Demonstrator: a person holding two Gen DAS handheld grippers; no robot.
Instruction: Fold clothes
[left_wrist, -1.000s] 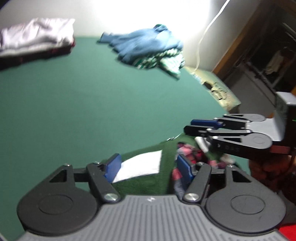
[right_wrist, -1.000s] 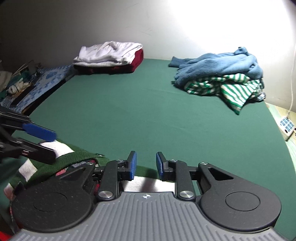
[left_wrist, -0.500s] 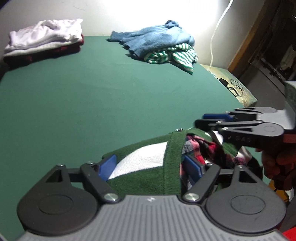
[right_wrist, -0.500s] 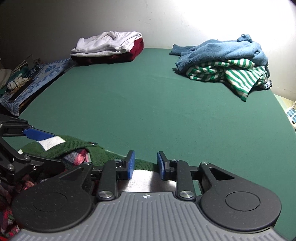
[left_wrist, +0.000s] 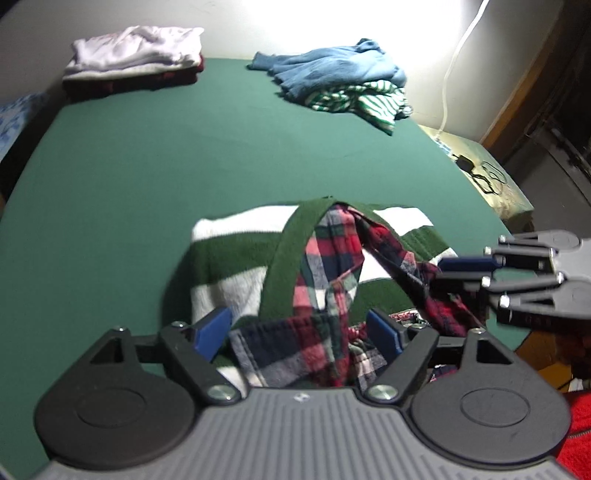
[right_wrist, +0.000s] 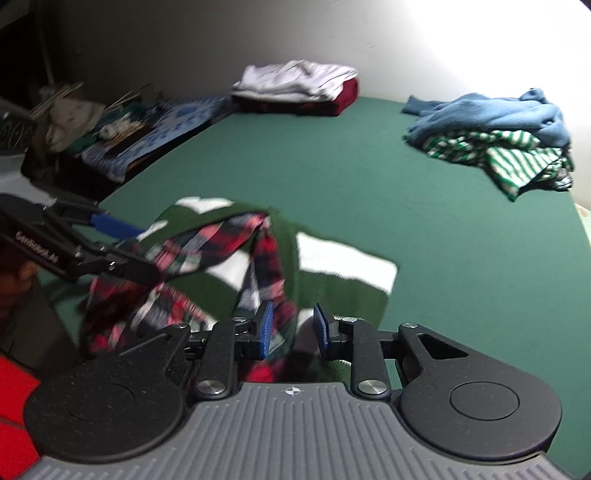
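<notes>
Far left on your green table (left_wrist: 155, 177) sits a folded stack (left_wrist: 133, 59); far right, a blue-and-striped heap (left_wrist: 343, 79); near you, the plaid shirt (left_wrist: 325, 266) drapes over the green-white sweater (left_wrist: 236, 254); your left gripper (left_wrist: 301, 332) is opening around plaid; your right gripper (right_wrist: 293, 330) is narrowly parted, plaid between, grip unclear.

Right tongs (right_wrist: 293, 329) sit slightly parted around plaid shirt (right_wrist: 266, 254) fabric over the green-and-white striped sweater (right_wrist: 332, 273) on the green desk (right_wrist: 369, 192); left tongs (right_wrist: 122, 247) at left, jaws opening.
</notes>
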